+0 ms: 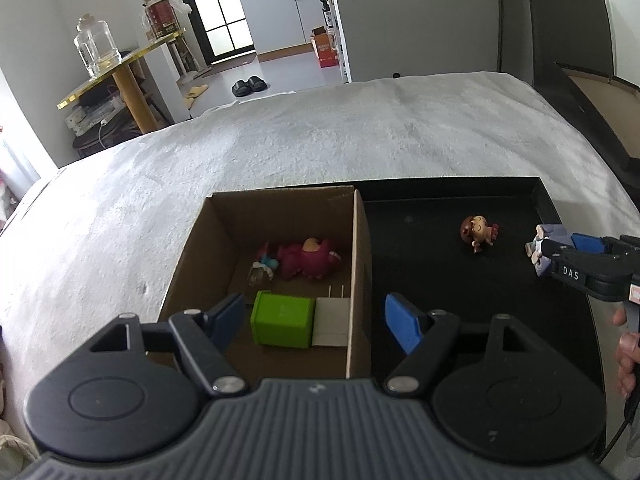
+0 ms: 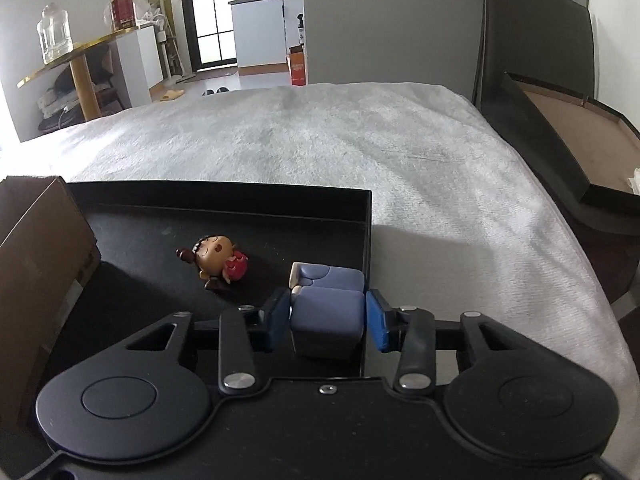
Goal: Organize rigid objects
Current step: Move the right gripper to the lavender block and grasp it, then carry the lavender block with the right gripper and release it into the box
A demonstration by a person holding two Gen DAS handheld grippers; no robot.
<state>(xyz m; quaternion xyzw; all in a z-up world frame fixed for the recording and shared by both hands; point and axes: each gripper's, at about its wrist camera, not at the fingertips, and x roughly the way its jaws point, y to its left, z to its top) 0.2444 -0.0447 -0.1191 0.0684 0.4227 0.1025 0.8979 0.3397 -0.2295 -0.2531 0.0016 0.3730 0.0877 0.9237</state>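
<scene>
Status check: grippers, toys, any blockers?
Left gripper open over cardboard box. Right gripper closing around lavender block figurine; contact unclear. Brown-haired doll left on black tray. Nothing blocking.

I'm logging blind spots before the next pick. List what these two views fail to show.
- Purple figure: its face, turned away in the right wrist view and hidden behind the right gripper in the left.
- Box: near corner, hidden by the left gripper.
- Small toy in the box: too small to identify.
</scene>
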